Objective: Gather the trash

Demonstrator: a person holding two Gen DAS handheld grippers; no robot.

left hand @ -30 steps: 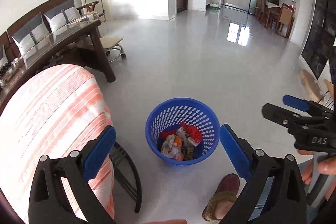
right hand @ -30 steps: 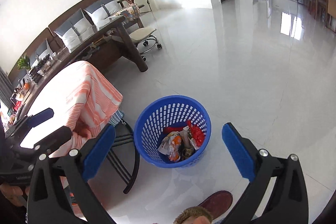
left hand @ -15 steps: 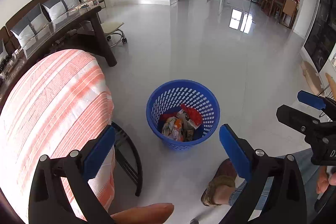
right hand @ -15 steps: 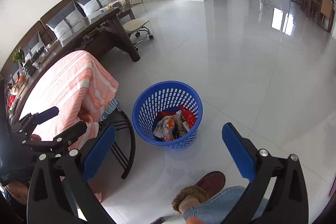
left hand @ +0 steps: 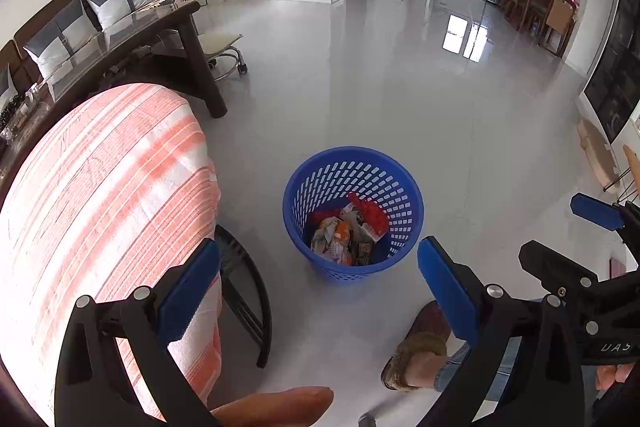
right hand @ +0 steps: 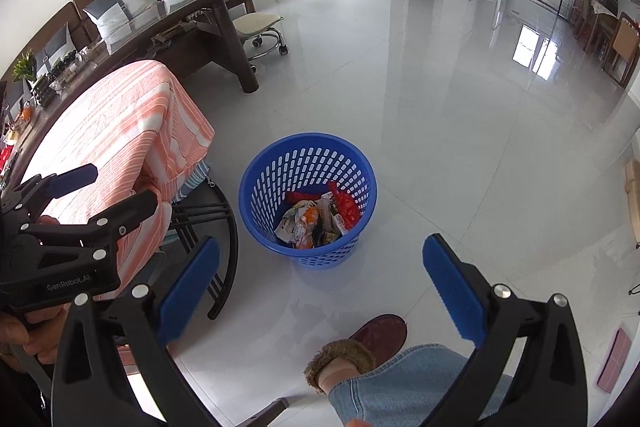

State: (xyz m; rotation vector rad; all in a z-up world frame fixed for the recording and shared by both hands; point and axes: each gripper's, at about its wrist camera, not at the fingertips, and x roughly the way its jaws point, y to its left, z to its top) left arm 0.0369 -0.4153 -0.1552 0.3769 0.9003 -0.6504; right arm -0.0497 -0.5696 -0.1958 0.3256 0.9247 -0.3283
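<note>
A blue perforated basket [left hand: 405, 223] stands on the glossy floor, with crumpled wrappers and red packaging [left hand: 347, 231] lying in its bottom. My left gripper [left hand: 318, 255] is open and empty, held above and in front of the basket. In the right wrist view the same basket [right hand: 346, 250] and its trash [right hand: 316, 219] sit just beyond my right gripper [right hand: 320, 247], which is also open and empty. Each gripper shows in the other's view: the right gripper [left hand: 564, 233] at the right edge, the left gripper [right hand: 112, 189] at the left edge, both open.
A small table under an orange-striped cloth [right hand: 120, 115] stands left of the basket, its black curved legs [left hand: 248, 287] close to it. The person's foot in a brown slipper [right hand: 378, 337] is just in front. Farther left are a dark wooden table [right hand: 224, 27], a wheeled stool [right hand: 260, 27] and a sofa.
Both grippers have drawn back and up from the basket, which now sits farther ahead in each view. The person's foot has stepped forward. Both grippers stay open.
</note>
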